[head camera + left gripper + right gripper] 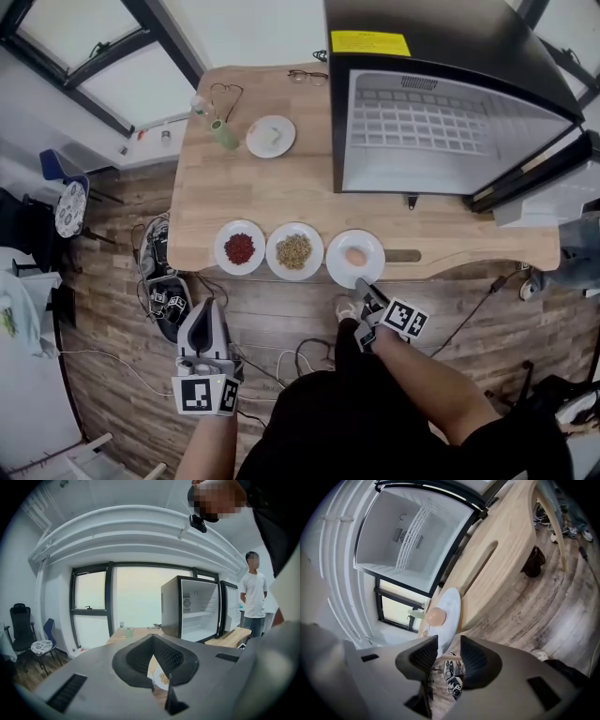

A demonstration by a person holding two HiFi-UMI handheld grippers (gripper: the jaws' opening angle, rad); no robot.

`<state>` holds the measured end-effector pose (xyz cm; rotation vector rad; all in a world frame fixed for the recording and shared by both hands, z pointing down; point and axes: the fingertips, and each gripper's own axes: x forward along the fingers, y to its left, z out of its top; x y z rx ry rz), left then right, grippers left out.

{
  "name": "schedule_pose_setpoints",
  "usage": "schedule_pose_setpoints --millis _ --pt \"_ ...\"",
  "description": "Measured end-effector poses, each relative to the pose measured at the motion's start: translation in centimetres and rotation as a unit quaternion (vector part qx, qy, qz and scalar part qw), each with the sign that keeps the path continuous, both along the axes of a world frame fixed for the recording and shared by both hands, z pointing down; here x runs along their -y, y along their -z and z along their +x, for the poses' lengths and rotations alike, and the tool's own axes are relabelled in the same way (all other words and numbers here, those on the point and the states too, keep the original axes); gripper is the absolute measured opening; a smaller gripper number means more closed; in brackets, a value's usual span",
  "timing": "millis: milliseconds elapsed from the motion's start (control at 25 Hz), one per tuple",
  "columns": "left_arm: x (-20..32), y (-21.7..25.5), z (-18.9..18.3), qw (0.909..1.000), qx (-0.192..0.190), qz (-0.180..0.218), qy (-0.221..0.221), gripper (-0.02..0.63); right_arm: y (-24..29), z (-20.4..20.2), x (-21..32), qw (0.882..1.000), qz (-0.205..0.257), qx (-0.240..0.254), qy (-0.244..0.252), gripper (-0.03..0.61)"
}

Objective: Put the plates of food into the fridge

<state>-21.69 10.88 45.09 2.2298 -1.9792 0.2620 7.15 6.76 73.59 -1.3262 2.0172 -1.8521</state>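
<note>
Three white plates line the table's front edge: one with red food, one with grains, one with a pinkish round item. A fourth plate lies further back. The black fridge stands on the table's right with its door open. My right gripper is at the near rim of the pinkish-item plate, jaws open, the rim just at the gap and the pads not pressing on it. My left gripper hangs below the table edge over the floor, shut and empty.
A green cup, a small bottle and two pairs of glasses lie at the table's back. Cables and gear clutter the wooden floor at the left. A person stands beyond the fridge.
</note>
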Motion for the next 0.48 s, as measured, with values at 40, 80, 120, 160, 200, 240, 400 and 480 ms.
schedule_pose_setpoints --millis 40,80,120,160,200,240,400,480 --pt "0.1 -0.1 -0.1 1.0 0.001 -0.002 0.001 0.005 -0.1 -0.1 0.1 1.0 -0.004 0.003 -0.001 0.16" --pt "0.1 -0.1 -0.2 1.0 0.001 -0.003 0.003 0.005 -0.1 -0.2 0.1 1.0 -0.008 0.008 -0.003 0.16" --pt "0.2 -0.2 -0.2 1.0 0.001 -0.005 0.003 0.005 -0.2 -0.3 0.2 1.0 -0.012 0.014 -0.004 0.154" --pt "0.3 -0.3 -0.2 1.0 0.001 -0.005 0.004 0.005 -0.2 -0.4 0.3 1.0 -0.014 0.02 -0.006 0.131" --pt "0.4 -0.3 -0.2 1.0 0.0 -0.006 0.004 0.005 -0.1 -0.5 0.4 1.0 -0.016 0.023 -0.009 0.127" --pt "0.5 -0.3 -0.2 1.0 0.0 -0.006 0.003 0.005 0.0 -0.5 0.6 1.0 -0.016 0.025 -0.012 0.103" --pt "1.2 -0.3 0.1 1.0 -0.002 -0.007 -0.001 0.005 0.4 -0.4 0.9 0.999 -0.014 0.036 -0.016 0.07" --pt "1.4 -0.5 0.6 0.9999 -0.004 -0.009 -0.006 0.005 0.7 -0.3 1.1 0.999 -0.008 0.041 -0.016 0.057"
